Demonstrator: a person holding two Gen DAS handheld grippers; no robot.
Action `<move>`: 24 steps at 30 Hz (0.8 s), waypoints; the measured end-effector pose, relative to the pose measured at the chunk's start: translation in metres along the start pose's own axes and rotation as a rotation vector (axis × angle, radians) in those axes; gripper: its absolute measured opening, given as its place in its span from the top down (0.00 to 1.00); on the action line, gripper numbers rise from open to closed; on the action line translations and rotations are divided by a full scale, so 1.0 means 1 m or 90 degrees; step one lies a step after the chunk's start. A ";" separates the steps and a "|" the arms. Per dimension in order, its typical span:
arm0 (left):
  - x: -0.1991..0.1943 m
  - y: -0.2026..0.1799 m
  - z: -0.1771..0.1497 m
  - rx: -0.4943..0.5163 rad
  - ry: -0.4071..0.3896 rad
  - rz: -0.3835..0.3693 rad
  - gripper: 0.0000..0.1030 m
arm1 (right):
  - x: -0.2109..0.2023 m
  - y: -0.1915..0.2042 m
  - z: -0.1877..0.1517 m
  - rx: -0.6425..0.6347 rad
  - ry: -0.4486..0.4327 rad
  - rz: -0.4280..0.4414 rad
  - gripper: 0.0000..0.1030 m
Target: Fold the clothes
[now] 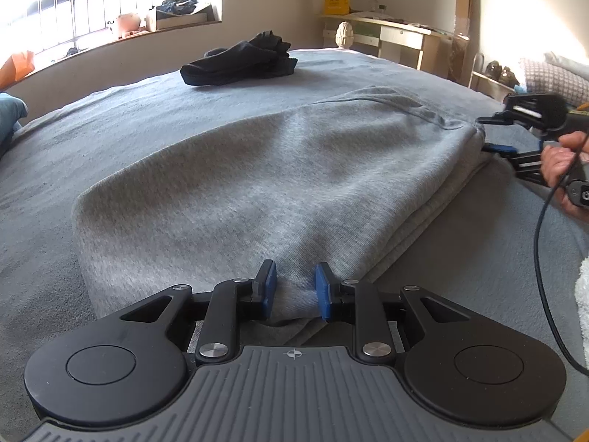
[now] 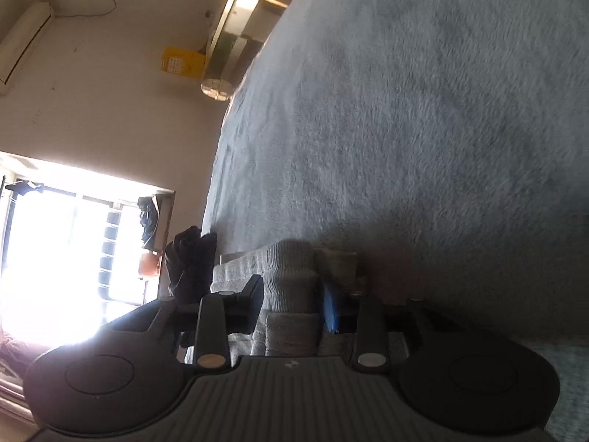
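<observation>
Left hand-held gripper (image 1: 293,289) pinching grey garment (image 1: 257,169) hem, right hand-held gripper (image 2: 292,304) astride corner, bedspread (image 1: 110,118) bare beyond.

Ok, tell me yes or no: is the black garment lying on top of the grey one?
No: the black garment lies apart on the bed cover, well beyond the grey garment.

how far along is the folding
Done: the grey garment already lies doubled on the bed. In hand: the left gripper pinches its near edge; the right gripper straddles the far corner. Left: the next fold. The black clothes lie apart.
</observation>
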State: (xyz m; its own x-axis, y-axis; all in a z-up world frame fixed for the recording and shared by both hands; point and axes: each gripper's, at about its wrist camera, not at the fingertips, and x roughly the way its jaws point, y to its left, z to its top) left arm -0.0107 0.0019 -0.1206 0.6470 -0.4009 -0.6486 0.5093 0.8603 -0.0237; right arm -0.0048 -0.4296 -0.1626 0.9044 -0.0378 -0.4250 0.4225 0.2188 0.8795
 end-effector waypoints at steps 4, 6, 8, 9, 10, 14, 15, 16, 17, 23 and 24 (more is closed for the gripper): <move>0.000 -0.004 -0.003 0.005 -0.007 0.010 0.77 | -0.037 0.038 -0.004 -0.125 -0.063 0.012 0.63; 0.000 -0.006 -0.005 0.010 -0.013 0.017 0.77 | -0.042 0.078 -0.022 -0.269 -0.052 0.046 0.63; 0.000 -0.008 -0.007 0.007 -0.019 0.022 0.77 | -0.040 0.112 -0.050 -0.416 -0.030 0.080 0.63; 0.000 -0.008 -0.007 -0.001 -0.022 0.024 0.77 | -0.036 0.119 -0.067 -0.463 -0.013 0.094 0.64; 0.000 -0.007 -0.008 -0.009 -0.024 0.023 0.77 | -0.032 0.127 -0.083 -0.509 0.004 0.107 0.64; -0.003 0.000 -0.010 -0.024 -0.032 0.004 0.76 | 0.018 0.101 -0.130 -0.560 0.117 0.023 0.65; -0.005 0.001 -0.010 -0.031 -0.037 0.002 0.76 | 0.032 0.089 -0.139 -0.568 0.141 -0.011 0.68; -0.007 0.002 -0.010 -0.038 -0.043 0.000 0.76 | 0.045 0.078 -0.149 -0.576 0.166 -0.046 0.68; -0.011 0.003 -0.010 -0.047 -0.052 -0.001 0.75 | 0.041 0.076 -0.152 -0.586 0.143 -0.026 0.67; -0.035 0.001 -0.009 -0.039 -0.082 -0.014 0.74 | 0.020 0.115 -0.157 -0.621 0.132 -0.040 0.65; -0.041 0.003 -0.006 -0.039 -0.095 -0.019 0.74 | 0.016 0.121 -0.158 -0.640 0.129 -0.018 0.65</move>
State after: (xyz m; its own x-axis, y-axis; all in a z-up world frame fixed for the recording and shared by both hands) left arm -0.0392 0.0229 -0.0983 0.7116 -0.4654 -0.5264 0.4973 0.8628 -0.0905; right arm 0.0512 -0.2498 -0.0962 0.8283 0.0889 -0.5532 0.1145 0.9397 0.3223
